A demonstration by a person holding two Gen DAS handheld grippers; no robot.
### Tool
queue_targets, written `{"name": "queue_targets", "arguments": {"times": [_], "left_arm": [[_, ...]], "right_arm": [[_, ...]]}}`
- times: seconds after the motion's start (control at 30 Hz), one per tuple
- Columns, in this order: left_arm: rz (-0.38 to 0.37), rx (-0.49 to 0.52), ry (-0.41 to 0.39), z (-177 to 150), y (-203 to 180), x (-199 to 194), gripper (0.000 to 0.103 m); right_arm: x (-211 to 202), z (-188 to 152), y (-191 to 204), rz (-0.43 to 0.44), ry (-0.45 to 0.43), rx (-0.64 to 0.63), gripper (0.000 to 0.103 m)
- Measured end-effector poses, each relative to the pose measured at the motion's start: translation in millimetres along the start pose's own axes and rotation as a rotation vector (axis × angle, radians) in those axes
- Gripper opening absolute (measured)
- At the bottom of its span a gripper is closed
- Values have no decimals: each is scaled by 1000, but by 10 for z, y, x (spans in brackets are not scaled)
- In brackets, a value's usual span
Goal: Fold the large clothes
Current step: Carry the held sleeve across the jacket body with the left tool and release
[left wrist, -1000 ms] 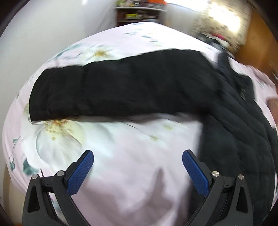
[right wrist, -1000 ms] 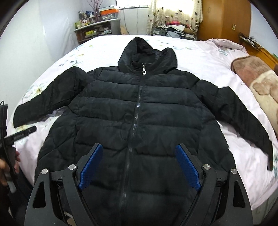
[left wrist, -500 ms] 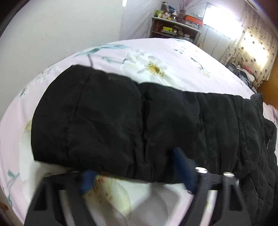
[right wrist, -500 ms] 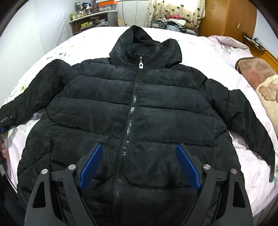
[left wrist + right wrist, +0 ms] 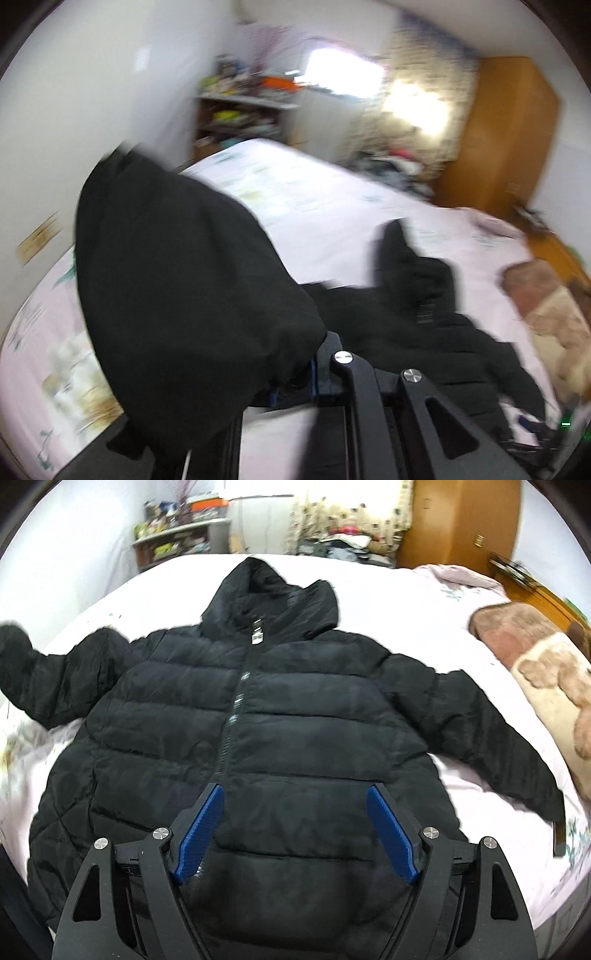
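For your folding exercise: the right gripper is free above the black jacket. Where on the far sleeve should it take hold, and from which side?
Grip the sleeve at its cuff, coming from the bed's right edge. It lies flat, angled outward, with the cuff its free end. The right gripper hangs open over the hem.

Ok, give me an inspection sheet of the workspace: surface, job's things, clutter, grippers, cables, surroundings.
Surface: bed with pale pink floral sheet.
Job's things: black jacket lying front up, zipped, hood toward the far end; one sleeve lifted off the sheet, the other sleeve spread flat.
Clutter: brown blanket at the bed's edge.
Grippers: left gripper shut on the lifted sleeve; right gripper open above the jacket's hem.
Cables: nothing seen.
Surroundings: shelf, wooden wardrobe, curtained window.
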State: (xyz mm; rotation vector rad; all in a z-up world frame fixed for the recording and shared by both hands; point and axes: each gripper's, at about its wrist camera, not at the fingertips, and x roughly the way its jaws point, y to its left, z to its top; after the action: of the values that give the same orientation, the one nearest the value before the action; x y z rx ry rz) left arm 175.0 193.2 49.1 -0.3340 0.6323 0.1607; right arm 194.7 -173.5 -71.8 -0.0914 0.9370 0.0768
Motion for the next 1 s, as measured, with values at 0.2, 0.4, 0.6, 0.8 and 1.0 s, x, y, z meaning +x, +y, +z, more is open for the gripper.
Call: {"name": "queue_targets", "arguments": {"times": [0.2,0.4,0.6,0.8,1.0], "left_arm": [[-200,126,30,146,-1143,241,12],[-340,182,153,-138,-2033,848,11],[-395,203,275,-582,-2567,1442,12],[-422,176,389,-957,-2711,1787,28],[-510,171,343,-939,-2546,1582,76]], "right_arm": [[-141,-31,-464,9,-19,101,80],[-96,-153,-891,37,13,176,80],[44,-293,-1189,28,49,224,80],[224,-324,-1344,27,73,260,80],[280,-107,-1271,47,20,253,80]]}}
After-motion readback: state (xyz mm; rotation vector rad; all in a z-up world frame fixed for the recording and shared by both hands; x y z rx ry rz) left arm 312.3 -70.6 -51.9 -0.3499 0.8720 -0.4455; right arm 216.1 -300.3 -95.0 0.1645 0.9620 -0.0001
